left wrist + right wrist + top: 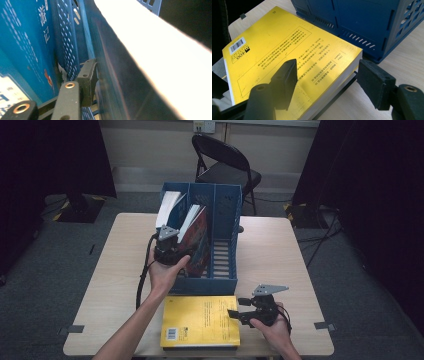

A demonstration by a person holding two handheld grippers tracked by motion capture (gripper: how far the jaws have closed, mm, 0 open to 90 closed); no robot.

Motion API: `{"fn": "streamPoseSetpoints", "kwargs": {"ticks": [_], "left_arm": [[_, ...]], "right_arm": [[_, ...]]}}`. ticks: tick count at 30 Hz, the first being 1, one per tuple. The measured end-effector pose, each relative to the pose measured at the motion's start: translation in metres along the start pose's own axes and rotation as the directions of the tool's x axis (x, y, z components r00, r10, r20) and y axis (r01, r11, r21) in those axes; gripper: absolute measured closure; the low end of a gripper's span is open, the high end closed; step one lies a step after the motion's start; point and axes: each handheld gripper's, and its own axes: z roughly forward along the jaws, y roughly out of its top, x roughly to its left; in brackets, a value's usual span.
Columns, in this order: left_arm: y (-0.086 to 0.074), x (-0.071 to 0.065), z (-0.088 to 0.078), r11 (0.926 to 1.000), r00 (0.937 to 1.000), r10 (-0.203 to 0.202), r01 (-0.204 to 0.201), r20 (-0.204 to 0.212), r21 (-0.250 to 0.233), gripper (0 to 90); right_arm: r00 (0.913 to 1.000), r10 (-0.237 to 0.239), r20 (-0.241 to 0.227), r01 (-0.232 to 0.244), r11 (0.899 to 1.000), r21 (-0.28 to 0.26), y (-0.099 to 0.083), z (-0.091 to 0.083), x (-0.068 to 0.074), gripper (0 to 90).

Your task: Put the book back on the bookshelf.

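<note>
A blue three-slot file rack stands on the table. A white-paged book leans in its left slot, and a second book with a red and blue cover leans in the middle slot. My left gripper is at that second book's near edge. In the left gripper view one pad sits just beside the dark cover, a slight gap showing; the other jaw is hidden behind the book. A thick yellow book lies flat in front of the rack. My right gripper stands open around its right corner without touching it.
The wooden table has bare room on both sides of the rack. The rack's right slot holds nothing. A black folding chair stands behind the table. Dark curtains hang at both sides.
</note>
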Motion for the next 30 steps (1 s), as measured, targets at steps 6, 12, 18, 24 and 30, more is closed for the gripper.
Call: {"fn": "streamPoseSetpoints", "kwargs": {"ticks": [6, 12, 18, 24, 30], "left_arm": [[0.011, 0.004, -0.008, 0.9999, 0.9997, 0.003, -0.004, 0.022, 0.014, 51.7], [0.022, 0.006, -0.012, 0.9983, 0.9995, 0.011, -0.013, 0.028, 0.056, 51.7], [0.033, 0.006, -0.014, 0.9943, 0.9988, -0.012, 0.006, 0.048, 0.106, 50.9], [0.052, 0.005, -0.014, 0.9837, 0.9988, 0.004, -0.013, 0.049, 0.180, 51.3], [0.071, 0.007, -0.018, 0.9831, 0.9959, -0.075, 0.065, 0.051, 0.171, 57.8]], "right_arm": [[1.0000, 0.000, 0.001, 0.000, 1.000, 0.002, 0.000, 0.001, 0.000, 31.9], [1.0000, 0.003, -0.002, -0.003, 1.000, 0.004, 0.000, 0.002, 0.000, 31.9], [1.0000, 0.002, 0.001, -0.002, 1.000, 0.003, 0.000, 0.002, 0.001, 31.8], [1.0000, 0.000, -0.001, 0.000, 1.000, 0.010, 0.000, 0.003, 0.001, 31.7], [1.0000, 0.000, 0.001, 0.000, 1.000, 0.006, 0.000, 0.002, 0.000, 31.6]]}}
